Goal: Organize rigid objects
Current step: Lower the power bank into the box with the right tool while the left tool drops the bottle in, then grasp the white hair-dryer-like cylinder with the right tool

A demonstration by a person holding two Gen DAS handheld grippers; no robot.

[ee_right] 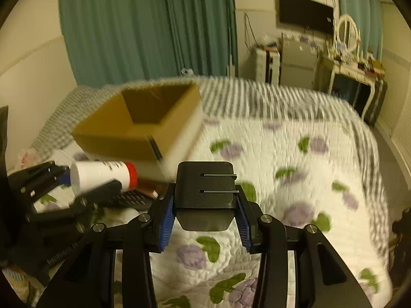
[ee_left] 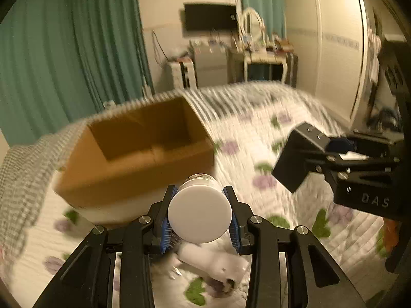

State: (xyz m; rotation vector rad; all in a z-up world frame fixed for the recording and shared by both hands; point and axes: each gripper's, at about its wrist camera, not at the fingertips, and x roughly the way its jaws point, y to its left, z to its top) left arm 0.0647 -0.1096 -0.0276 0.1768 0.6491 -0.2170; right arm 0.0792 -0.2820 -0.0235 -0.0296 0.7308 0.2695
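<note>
My left gripper (ee_left: 199, 214) is shut on a white bottle (ee_left: 200, 211) with a red cap; in the right wrist view the bottle (ee_right: 100, 175) lies sideways in it at lower left. My right gripper (ee_right: 205, 213) is shut on a black power adapter (ee_right: 205, 197) with two metal prongs; the adapter also shows in the left wrist view (ee_left: 295, 156) at right. An open brown cardboard box (ee_left: 143, 151) stands on the bed ahead of both grippers, also in the right wrist view (ee_right: 143, 123). Both grippers are held above the bed, short of the box.
The floral quilt (ee_right: 282, 154) covers the bed. A white tube-like object (ee_left: 213, 259) lies on the quilt under my left gripper. A dark keyboard-like object (ee_right: 128, 200) lies by the box. Green curtains (ee_left: 64, 51), a TV (ee_left: 209, 16) and a cluttered dresser (ee_left: 264, 54) are beyond.
</note>
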